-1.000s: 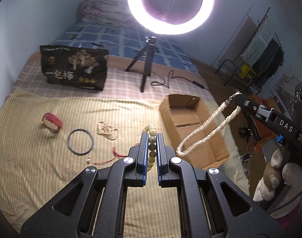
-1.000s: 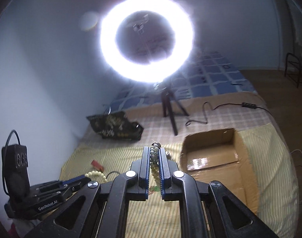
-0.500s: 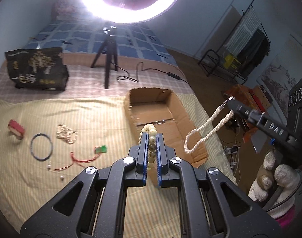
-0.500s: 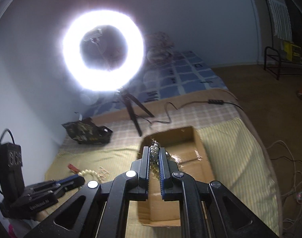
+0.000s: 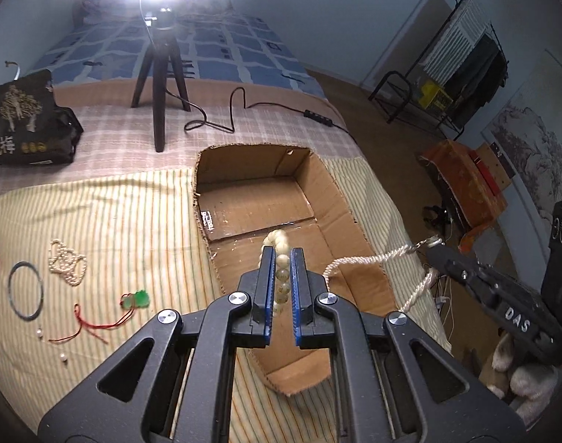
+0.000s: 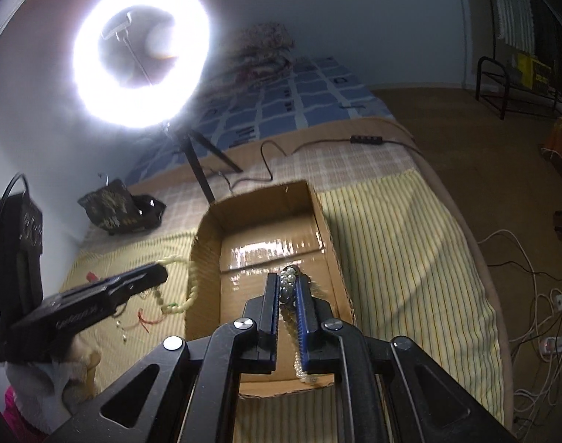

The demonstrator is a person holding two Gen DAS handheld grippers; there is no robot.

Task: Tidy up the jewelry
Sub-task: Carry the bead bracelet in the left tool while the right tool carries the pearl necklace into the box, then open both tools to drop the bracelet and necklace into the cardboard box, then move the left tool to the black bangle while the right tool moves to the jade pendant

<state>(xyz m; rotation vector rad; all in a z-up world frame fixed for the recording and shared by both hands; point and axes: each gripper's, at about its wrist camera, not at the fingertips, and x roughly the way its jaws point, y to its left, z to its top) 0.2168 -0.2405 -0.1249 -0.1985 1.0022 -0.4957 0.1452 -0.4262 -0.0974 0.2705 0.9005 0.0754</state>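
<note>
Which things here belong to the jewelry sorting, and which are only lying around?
Belongs to the job:
- cardboard box
- beaded bracelet in left gripper
- twisted pearl necklace in right gripper, jaws opening
- pearl strand, dark bangle, green pendant on red cord on the bed

Just lying about:
- ring light tripod
- black bag
- clothes rack

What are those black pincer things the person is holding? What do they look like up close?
Each is a matte black plastic tool. The left gripper and right gripper both have two flat, narrow fingers with ribbed blue pads, joined to angular black link arms with triangular cut-outs and round silver bolts. White lettering marks their sides. A black box with a cable sits behind the left one.
</note>
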